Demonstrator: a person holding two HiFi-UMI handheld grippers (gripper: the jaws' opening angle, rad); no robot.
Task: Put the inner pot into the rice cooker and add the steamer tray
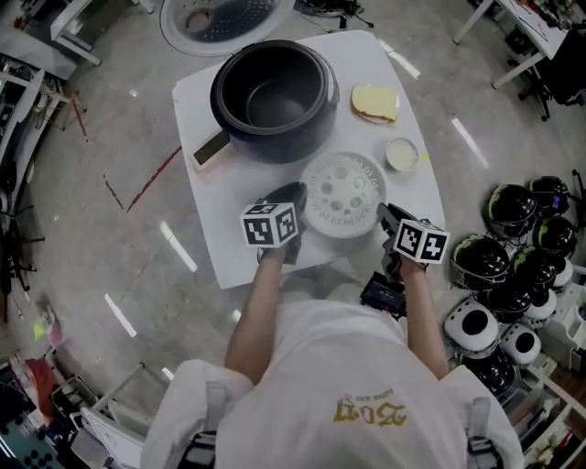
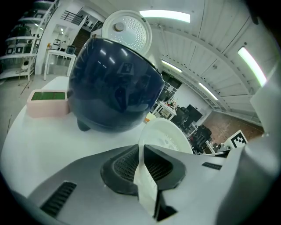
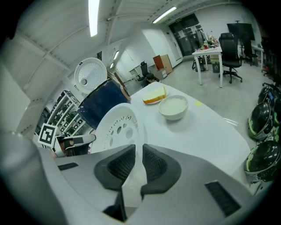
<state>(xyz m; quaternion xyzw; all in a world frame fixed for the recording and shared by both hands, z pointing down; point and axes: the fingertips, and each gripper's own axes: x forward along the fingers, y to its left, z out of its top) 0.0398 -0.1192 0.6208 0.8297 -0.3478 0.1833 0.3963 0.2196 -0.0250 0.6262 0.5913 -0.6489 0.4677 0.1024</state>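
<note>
At far left of the head view, grey floor (image 1: 82, 229) with red marks. Next, a white table (image 1: 206, 234), corner toward the person. At its far side, a dark cooker (image 1: 275, 99), lid (image 1: 220, 18) thrown back behind it and a pale panel (image 1: 211, 148) at its near left. Inside, a smooth dark hollow; no telling whether that is the pot or the cooker's own wall.

Nearer, left gripper (image 1: 275, 224), marker cube on top, jaws clenched on the left rim of the white, perforated tray (image 1: 341, 194). In the left gripper view, left gripper (image 2: 142, 149) pinching that rim, with the tray (image 2: 169, 134) beyond it, the cooker (image 2: 114, 88) behind, the lid (image 2: 127, 28) upright above and the panel (image 2: 48, 103) at left.

Tray in front of the cooker, at the table's near end, held from both sides.

On its right rim, right gripper (image 1: 407, 234), likewise clamped. In the right gripper view, right gripper (image 3: 138, 154) closed on the rim, the tray (image 3: 116, 127) tilted up ahead, the cooker (image 3: 103, 105) past it.

Further right on the table, bread (image 1: 374, 103) on a plate and a small bowl (image 1: 402, 154) just nearer. At far right on the floor, a cluster of helmets (image 1: 522, 238).
</note>
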